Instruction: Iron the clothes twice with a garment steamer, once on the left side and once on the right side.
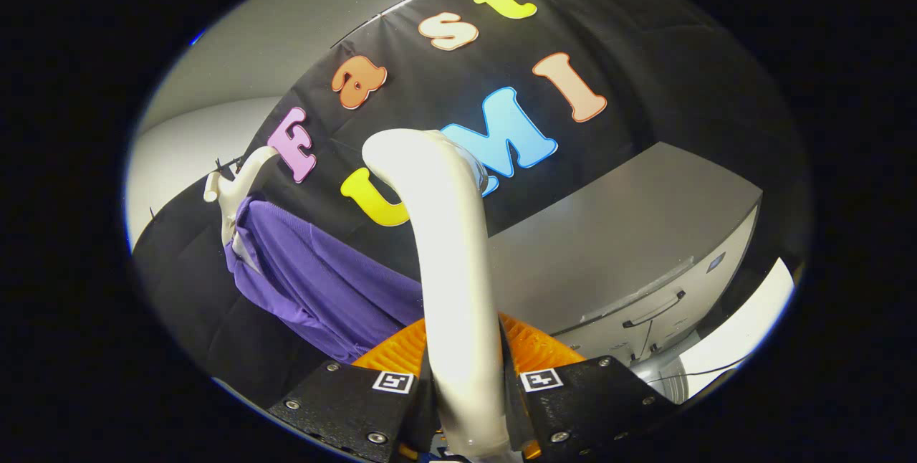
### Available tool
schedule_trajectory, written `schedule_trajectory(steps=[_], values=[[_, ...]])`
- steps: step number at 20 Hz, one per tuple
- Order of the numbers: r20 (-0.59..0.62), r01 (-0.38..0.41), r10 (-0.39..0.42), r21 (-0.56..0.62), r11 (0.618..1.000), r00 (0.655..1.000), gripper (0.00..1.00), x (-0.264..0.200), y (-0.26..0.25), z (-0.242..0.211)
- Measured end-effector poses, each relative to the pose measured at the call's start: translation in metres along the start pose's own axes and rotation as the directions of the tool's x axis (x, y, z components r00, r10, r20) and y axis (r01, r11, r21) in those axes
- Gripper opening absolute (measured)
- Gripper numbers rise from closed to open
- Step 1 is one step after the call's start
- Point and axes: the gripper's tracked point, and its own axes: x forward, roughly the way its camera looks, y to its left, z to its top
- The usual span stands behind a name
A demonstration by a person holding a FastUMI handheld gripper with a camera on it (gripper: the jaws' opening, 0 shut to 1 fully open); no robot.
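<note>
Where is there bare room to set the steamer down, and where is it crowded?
The grey cabinet top is bare, beyond the gripper fingers, which are shut on the steamer handle. It is crowded on the other side, where the purple garment hangs on its white hanger.

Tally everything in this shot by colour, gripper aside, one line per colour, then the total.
White: 2, the garment steamer handle clamped between the gripper fingers, and the hanger
Purple: 1, the garment hanging on that hanger, beyond the fingers
Grey: 1, the cabinet beyond the steamer
Total: 4
</note>
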Motion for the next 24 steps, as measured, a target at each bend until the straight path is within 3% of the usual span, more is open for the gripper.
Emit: schedule_trajectory(steps=[9, 16, 20, 24], values=[[0.16, 0.038, -0.013, -0.154, 0.987, 0.987, 0.4, -0.043, 0.075, -0.039], [0.278, 0.108, 0.005, -0.389, 0.915, 0.96, 0.4, -0.049, 0.127, -0.067], [0.32, 0.14, 0.004, -0.423, 0.895, 0.947, 0.4, -0.046, 0.146, -0.074], [0.407, 0.192, -0.002, -0.426, 0.884, 0.913, 0.39, -0.042, 0.163, -0.061]])
